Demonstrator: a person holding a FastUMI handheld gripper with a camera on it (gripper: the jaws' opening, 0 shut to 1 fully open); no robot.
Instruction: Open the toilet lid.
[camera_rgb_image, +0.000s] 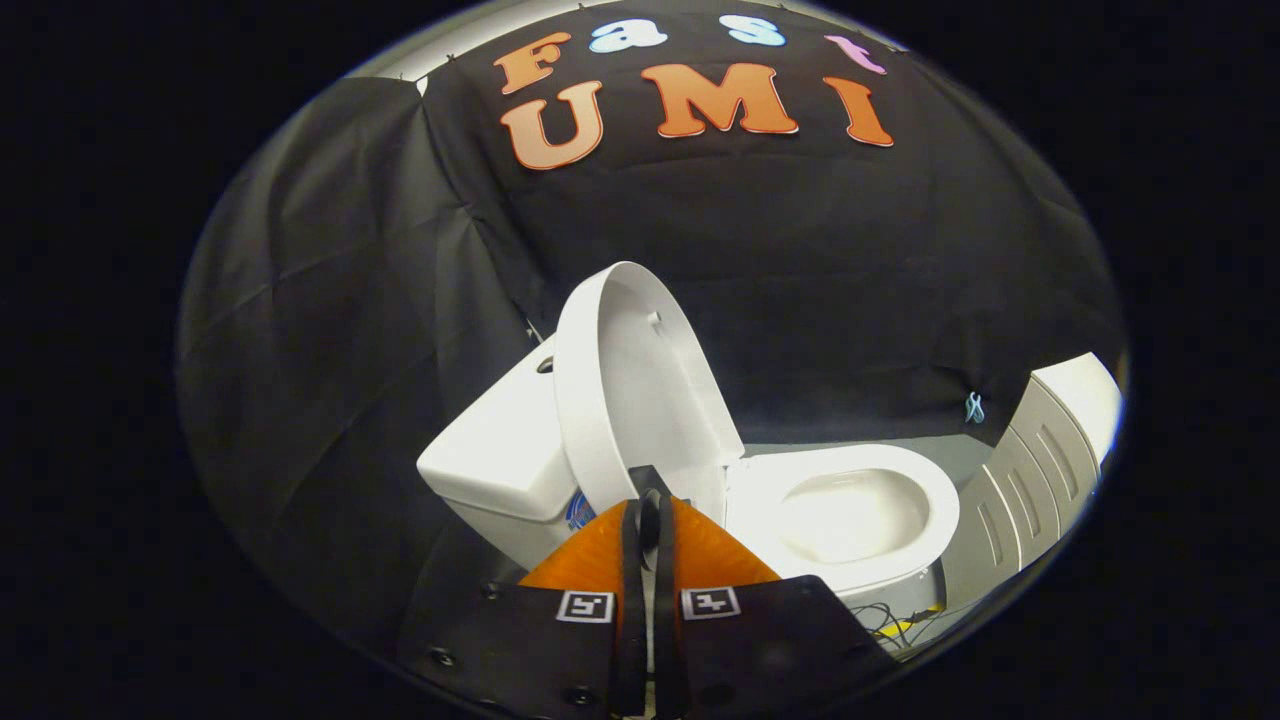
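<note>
- Behind everything hangs the black cloth wall.
- Ahead stands the white toilet, its bowl uncovered beyond my fingers.
- Upright against the tank leans the lid, already raised.
- Beside the bowl sits a grey ribbed cabinet.
- Lastly, my gripper: fingers pressed together, holding nothing, tips at the lid's lower edge; I cannot tell if they touch it.

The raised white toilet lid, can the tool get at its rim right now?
Probably yes. The white oval plastic toilet lid stands raised against the white tank, and the tool, fingers nearly together, sits right at the lid's lower rim with nothing between.
</note>
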